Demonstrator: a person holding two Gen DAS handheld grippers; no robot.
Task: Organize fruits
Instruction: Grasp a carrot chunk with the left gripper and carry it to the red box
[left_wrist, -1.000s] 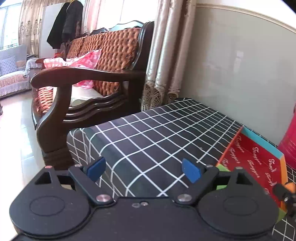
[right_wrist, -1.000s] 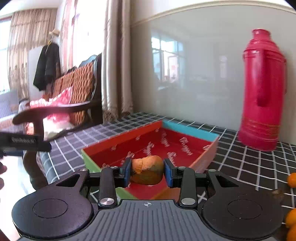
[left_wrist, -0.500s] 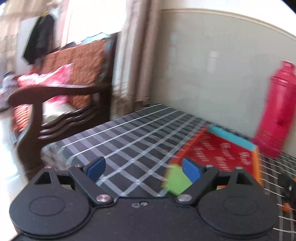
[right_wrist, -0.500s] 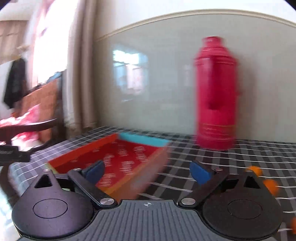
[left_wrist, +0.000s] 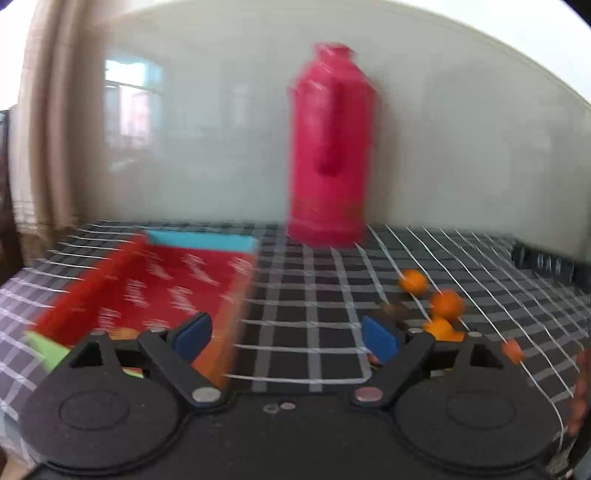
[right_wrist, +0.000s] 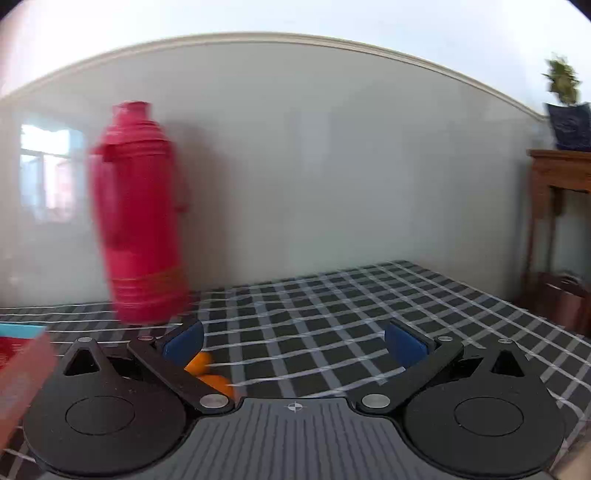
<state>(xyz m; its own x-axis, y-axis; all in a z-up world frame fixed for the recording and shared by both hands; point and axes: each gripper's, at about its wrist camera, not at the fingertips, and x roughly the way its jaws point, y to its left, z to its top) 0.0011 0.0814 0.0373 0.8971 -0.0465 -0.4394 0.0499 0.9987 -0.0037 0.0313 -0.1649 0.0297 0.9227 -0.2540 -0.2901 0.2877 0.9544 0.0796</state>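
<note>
A red tray (left_wrist: 159, 280) with a blue far wall sits on the checked table (left_wrist: 314, 295), something orange just visible at its near end behind the left claw (left_wrist: 284, 336), which is spread wide and empty. A red flask (left_wrist: 328, 147) stands by the pale wall, and small oranges (left_wrist: 445, 302) lie loose right of that claw. The right claw (right_wrist: 293, 343) is spread empty too, two oranges (right_wrist: 207, 369) just behind its left finger
</note>
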